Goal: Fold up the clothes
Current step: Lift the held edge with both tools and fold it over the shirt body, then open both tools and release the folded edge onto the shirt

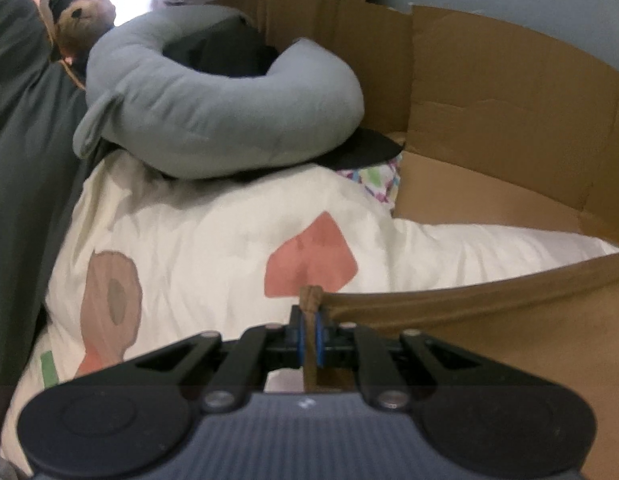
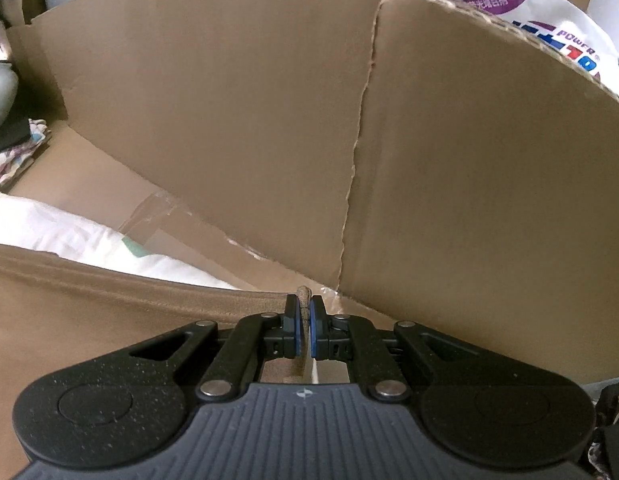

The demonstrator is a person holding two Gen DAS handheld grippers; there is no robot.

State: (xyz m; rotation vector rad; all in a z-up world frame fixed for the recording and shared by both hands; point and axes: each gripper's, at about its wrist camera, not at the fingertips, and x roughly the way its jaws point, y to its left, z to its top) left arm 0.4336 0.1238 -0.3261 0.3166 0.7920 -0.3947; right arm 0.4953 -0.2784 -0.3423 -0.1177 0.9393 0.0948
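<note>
A brown garment (image 1: pixel 489 320) is stretched taut between my two grippers above a white quilt. My left gripper (image 1: pixel 309 320) is shut on one bunched corner of it, and the cloth runs off to the right with its hemmed edge on top. In the right wrist view the same brown garment (image 2: pixel 89 312) spreads to the left, and my right gripper (image 2: pixel 304 320) is shut on its other corner, a small tuft of cloth poking out past the blue pads (image 2: pixel 315 332).
The white quilt (image 1: pixel 197 240) has pink and brown prints. A grey U-shaped pillow (image 1: pixel 213 120) lies on it, with a teddy bear (image 1: pixel 81 12) behind. Cardboard walls (image 2: pixel 269 120) stand close ahead and to the right. A printed plastic bag (image 2: pixel 549 28) shows beyond them.
</note>
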